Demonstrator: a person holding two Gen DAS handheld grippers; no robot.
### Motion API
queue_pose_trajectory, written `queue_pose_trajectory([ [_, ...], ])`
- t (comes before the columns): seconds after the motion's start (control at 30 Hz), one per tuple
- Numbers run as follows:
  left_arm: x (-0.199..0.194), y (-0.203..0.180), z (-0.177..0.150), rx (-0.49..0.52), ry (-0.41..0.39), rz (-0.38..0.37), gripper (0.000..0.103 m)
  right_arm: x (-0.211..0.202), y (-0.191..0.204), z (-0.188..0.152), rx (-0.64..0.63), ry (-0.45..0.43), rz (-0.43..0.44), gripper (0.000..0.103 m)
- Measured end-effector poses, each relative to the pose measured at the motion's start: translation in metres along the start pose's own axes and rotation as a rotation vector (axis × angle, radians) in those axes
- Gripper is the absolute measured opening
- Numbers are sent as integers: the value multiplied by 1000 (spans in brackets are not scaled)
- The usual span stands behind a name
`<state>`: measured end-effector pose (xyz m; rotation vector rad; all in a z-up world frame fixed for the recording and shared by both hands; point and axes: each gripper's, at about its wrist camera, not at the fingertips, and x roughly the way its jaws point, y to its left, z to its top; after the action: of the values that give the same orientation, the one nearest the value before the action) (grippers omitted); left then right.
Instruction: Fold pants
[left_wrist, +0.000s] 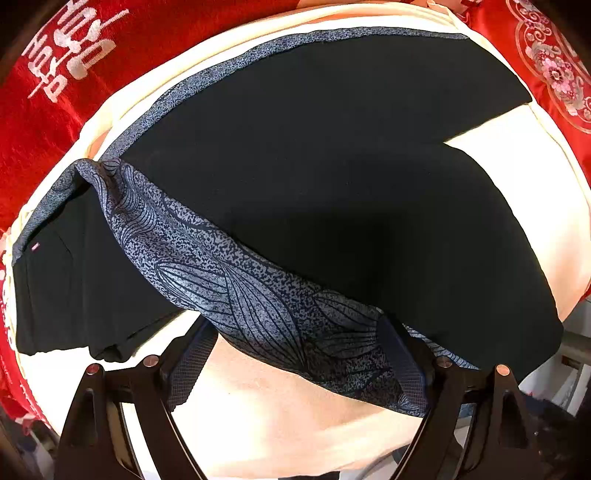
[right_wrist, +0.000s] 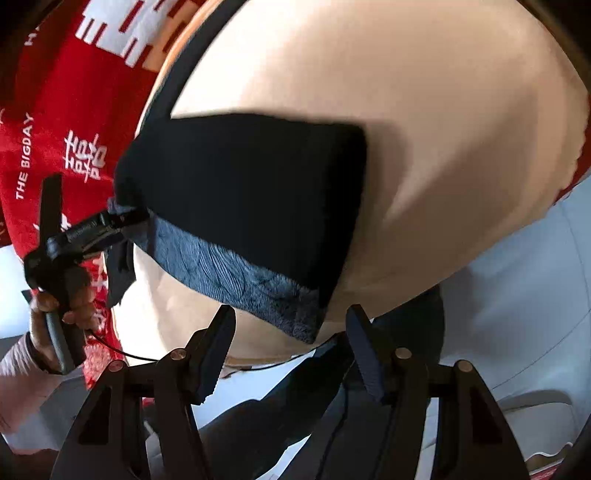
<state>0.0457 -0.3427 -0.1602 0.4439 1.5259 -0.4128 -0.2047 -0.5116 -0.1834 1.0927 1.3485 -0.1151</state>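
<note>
Black pants (left_wrist: 314, 155) with a blue leaf-patterned waistband (left_wrist: 236, 273) lie on a cream table (left_wrist: 266, 417). In the left wrist view the waistband drapes across the wide-open jaws of my left gripper (left_wrist: 295, 354); nothing is pinched between them. In the right wrist view the pants (right_wrist: 251, 192) lie folded, with the patterned band (right_wrist: 236, 280) along the near edge. My right gripper (right_wrist: 291, 347) is open and empty, just short of that edge. The left gripper (right_wrist: 122, 221) shows at the left, touching the corner of the pants.
A red cloth with white lettering (left_wrist: 48, 92) (right_wrist: 62, 122) surrounds the cream table. A hand (right_wrist: 62, 306) holds the left gripper's handle. Pale grey furniture (right_wrist: 517, 295) lies beyond the table's edge on the right.
</note>
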Motion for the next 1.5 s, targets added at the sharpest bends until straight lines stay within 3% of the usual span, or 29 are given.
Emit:
queue_pose_trajectory([
  [0.13, 7, 5, -6, -4, 8, -8, 89, 20, -6, -5, 29, 26, 43, 64],
  [0.3, 14, 6, -11, -9, 15, -17, 89, 30, 0, -7, 37, 32, 99, 40],
  [0.5, 21, 10, -14, -24, 16, -37, 89, 37, -4, -7, 70, 34, 130, 39],
  [0.57, 23, 13, -17, -35, 15, -50, 89, 38, -7, -5, 112, 46, 143, 26],
  [0.6, 24, 14, -18, -39, 14, -55, 89, 36, -6, -3, 121, 56, 144, 4],
  [0.77, 17, 18, -23, -32, -9, -86, 89, 6, 22, 12, 61, 38, 181, 3],
  [1.07, -30, 62, -23, -174, -128, -141, 89, -83, 117, 111, -203, -98, 226, 3],
  [1.23, -56, 89, -18, -246, -201, -105, 89, -108, 151, 188, -330, -165, 136, 3],
  [1.5, -52, 102, 9, -329, -211, -31, 89, -106, 178, 317, -329, -235, 37, 3],
])
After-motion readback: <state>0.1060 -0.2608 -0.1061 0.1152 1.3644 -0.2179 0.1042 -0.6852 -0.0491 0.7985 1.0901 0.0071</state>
